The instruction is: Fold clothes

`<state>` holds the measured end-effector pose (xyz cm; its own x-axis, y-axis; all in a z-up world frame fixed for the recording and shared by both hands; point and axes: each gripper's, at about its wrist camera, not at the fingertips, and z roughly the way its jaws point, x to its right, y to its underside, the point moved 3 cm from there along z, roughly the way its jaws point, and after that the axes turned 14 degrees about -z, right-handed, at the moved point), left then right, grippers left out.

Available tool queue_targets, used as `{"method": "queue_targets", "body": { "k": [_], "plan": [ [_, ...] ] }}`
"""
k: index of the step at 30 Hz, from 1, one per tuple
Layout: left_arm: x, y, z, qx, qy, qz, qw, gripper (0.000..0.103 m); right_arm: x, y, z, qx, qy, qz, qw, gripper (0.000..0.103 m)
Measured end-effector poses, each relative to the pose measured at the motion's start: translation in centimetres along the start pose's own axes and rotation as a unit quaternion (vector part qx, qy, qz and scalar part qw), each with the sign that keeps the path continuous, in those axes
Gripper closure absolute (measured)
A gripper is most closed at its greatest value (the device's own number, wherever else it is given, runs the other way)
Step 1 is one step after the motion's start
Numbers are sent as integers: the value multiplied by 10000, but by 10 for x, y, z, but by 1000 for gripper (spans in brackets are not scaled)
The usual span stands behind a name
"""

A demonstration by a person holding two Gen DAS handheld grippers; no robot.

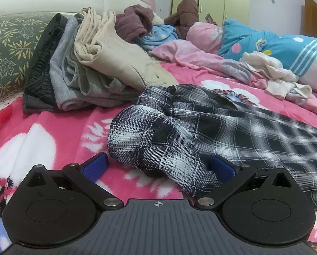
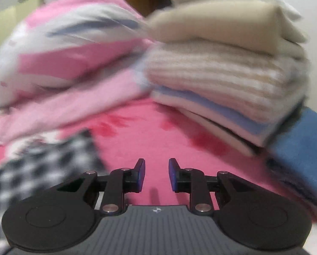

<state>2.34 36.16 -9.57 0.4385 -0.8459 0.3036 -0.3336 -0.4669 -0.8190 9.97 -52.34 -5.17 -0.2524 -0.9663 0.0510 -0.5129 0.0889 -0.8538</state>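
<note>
A black-and-white plaid garment (image 1: 201, 127) lies crumpled on the pink flowered blanket (image 1: 52, 127). My left gripper (image 1: 158, 166) is open wide around its near bunched end. The cloth drapes over the right blue pad (image 1: 222, 167), while the left pad (image 1: 94, 165) stands clear of it. In the blurred right wrist view, my right gripper (image 2: 156, 170) hovers over bare pink blanket (image 2: 147, 131) with a narrow gap and nothing between its pads. A corner of the plaid garment (image 2: 41, 165) lies to its left.
Folded black, grey and beige clothes (image 1: 84, 63) are stacked by a green leaf-print pillow (image 1: 7, 48). Unfolded maroon (image 1: 135, 21) and white knit (image 1: 271, 70) garments and a blue quilt (image 1: 275, 46) lie behind. A folded cream stack (image 2: 222, 74), pink bedding (image 2: 62, 53) and blue cloth (image 2: 296, 144) face the right gripper.
</note>
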Motion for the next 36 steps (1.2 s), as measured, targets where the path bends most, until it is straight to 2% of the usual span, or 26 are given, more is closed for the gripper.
{"method": "queue_targets", "body": {
  "k": [2, 4, 5, 7, 9, 10, 13, 14, 19, 20, 22, 24, 25, 27, 29, 30, 31, 32, 34, 36],
  "plan": [
    [-1, 0, 1, -1, 1, 4, 10000, 0, -33, -7, 13, -50, -699, -296, 9971, 77],
    [-1, 0, 0, 7, -3, 3, 10000, 0, -64, -14, 32, -218, -1391, -580, 9883, 77],
    [-1, 0, 0, 11, -4, 1, 10000, 0, -68, -15, 46, -372, -1479, -625, 9863, 77],
    [-1, 0, 0, 19, 0, -1, 10000, 0, -69, -13, 73, -662, -1373, -660, 9861, 79],
    [-1, 0, 0, 24, 14, -9, 10000, 0, -43, -16, 94, -754, -924, -335, 9923, 82],
    [-1, 0, 0, 25, 22, -14, 10000, 0, -26, -19, 101, -779, -668, -98, 9947, 89],
    [-1, 0, -1, 20, 17, -14, 10000, 0, -16, -32, 96, -750, -265, -189, 9967, 86],
    [-1, 1, -1, 18, 14, -12, 10000, 0, -23, -34, 97, -769, -339, -274, 9961, 86],
    [0, 0, -1, 9, -12, 9, 10000, 0, -83, -40, 114, -976, -1373, -728, 9830, 84],
    [0, 0, 0, 7, -9, 10, 10000, 0, -88, -43, 123, -989, -1365, -737, 9829, 84],
    [0, 0, -1, 13, 2, 4, 10000, 0, -84, -51, 147, -973, -1047, -643, 9876, 86],
    [0, 0, -1, 19, 12, -1, 10000, 0, -75, -62, 155, -993, -511, -430, 9928, 84],
    [0, 0, -1, 22, 18, -4, 10000, 0, -73, -66, 152, -967, -400, -378, 9938, 83],
    [0, 0, -1, 25, 19, -8, 10000, 0, -74, -74, 141, -859, -440, -375, 9946, 83],
    [0, 0, -1, 20, 9, 0, 10000, 0, -87, -74, 128, -825, -1053, -350, 9904, 82],
    [0, 0, -1, 15, 1, 9, 10000, 0, -98, -71, 127, -944, -1425, -373, 9846, 81],
    [0, 0, -1, 8, -9, 19, 10000, 0, -110, -67, 131, -1123, -1714, -425, 9779, 75],
    [0, 0, -1, 5, -13, 22, 10000, 0, -121, -64, 138, -1274, -1824, -482, 9738, 72],
    [0, 0, -1, -2, -25, 26, 10000, 0, -134, -63, 158, -1316, -1627, -414, 9770, 73],
    [1, 0, 0, -12, -53, 46, 10000, 0, -130, -71, 173, -1162, -1199, -70, 9859, 74]
  ]
}}
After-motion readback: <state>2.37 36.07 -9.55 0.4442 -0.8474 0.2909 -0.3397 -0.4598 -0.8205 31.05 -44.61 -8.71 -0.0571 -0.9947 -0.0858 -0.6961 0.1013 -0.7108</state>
